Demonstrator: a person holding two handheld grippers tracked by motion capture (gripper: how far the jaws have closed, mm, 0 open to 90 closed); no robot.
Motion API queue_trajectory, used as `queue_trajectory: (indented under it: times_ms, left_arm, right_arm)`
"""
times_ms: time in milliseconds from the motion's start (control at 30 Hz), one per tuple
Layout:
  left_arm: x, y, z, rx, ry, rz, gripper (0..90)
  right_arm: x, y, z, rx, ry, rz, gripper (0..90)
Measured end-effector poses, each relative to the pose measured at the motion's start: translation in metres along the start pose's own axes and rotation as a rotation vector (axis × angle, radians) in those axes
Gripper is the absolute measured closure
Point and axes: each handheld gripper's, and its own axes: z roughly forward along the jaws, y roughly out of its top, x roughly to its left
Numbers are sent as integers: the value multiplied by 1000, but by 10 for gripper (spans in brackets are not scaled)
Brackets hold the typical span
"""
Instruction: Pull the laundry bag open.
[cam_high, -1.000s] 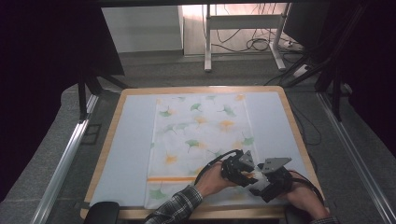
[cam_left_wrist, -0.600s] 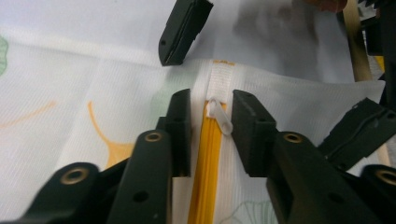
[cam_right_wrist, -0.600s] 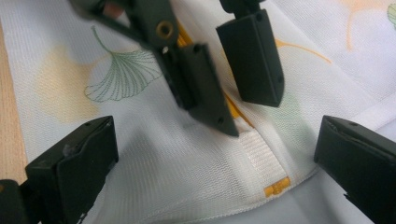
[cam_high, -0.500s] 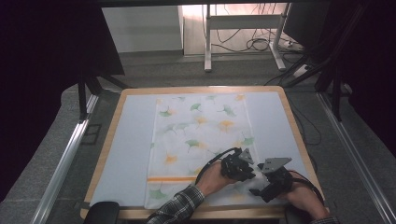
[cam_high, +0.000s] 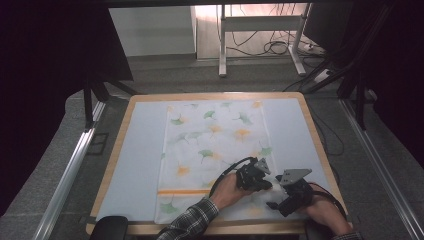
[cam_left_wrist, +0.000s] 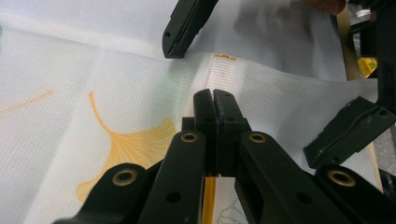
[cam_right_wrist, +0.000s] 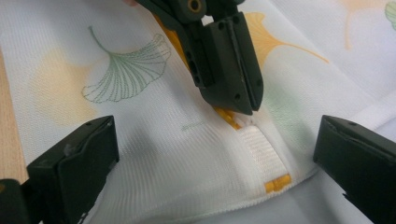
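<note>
A white mesh cloth bag printed with ginkgo leaves lies flat on the table. An orange zipper runs across its near end. My left gripper is shut with its tips pressed down on the zipper line, apparently pinching the zipper pull, which the jaws hide. In the left gripper view my left gripper shows its jaws tight together. My right gripper stands open, its fingers straddling the white tape at the zipper's end. The right gripper sits just right of the left one.
The table has a pale blue top with a wooden rim. Its near edge is close under both hands. Beyond the far side are a desk frame and cables on the floor.
Hardly anything differs; both grippers stay at the bag's near right corner, the left one shifted only slightly.
</note>
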Motion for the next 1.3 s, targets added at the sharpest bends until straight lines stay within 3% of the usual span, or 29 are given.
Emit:
queue_trajectory:
  times_ms: [167, 433, 533, 633, 667, 733, 800, 1300]
  left_arm:
    - [0, -2, -5, -3, 17, 0, 900]
    - [3, -7, -7, -24, -11, -21, 900]
    - [3, -5, -5, -18, -16, -11, 900]
    - [2, -4, -3, -19, -21, -16, 900]
    - [2, -3, -2, -20, -20, -22, 900]
    - [2, -3, -2, -18, -17, -25, 900]
    - [2, -3, -3, -12, -12, -19, 900]
    - [3, -9, -12, -8, -13, -19, 900]
  right_arm:
    - [0, 1, -1, 7, -9, 8, 30]
    - [0, 2, -1, 6, -12, 11, 50]
    - [-2, 5, -4, 7, -32, 23, 160]
    - [-4, 7, -4, -8, -18, 43, 169]
    - [-4, 8, -3, -8, -1, 41, 218]
    - [-4, 8, -3, 6, -15, 20, 257]
    - [-5, 8, -5, 13, -23, 36, 294]
    - [-4, 7, -5, 21, -35, 51, 310]
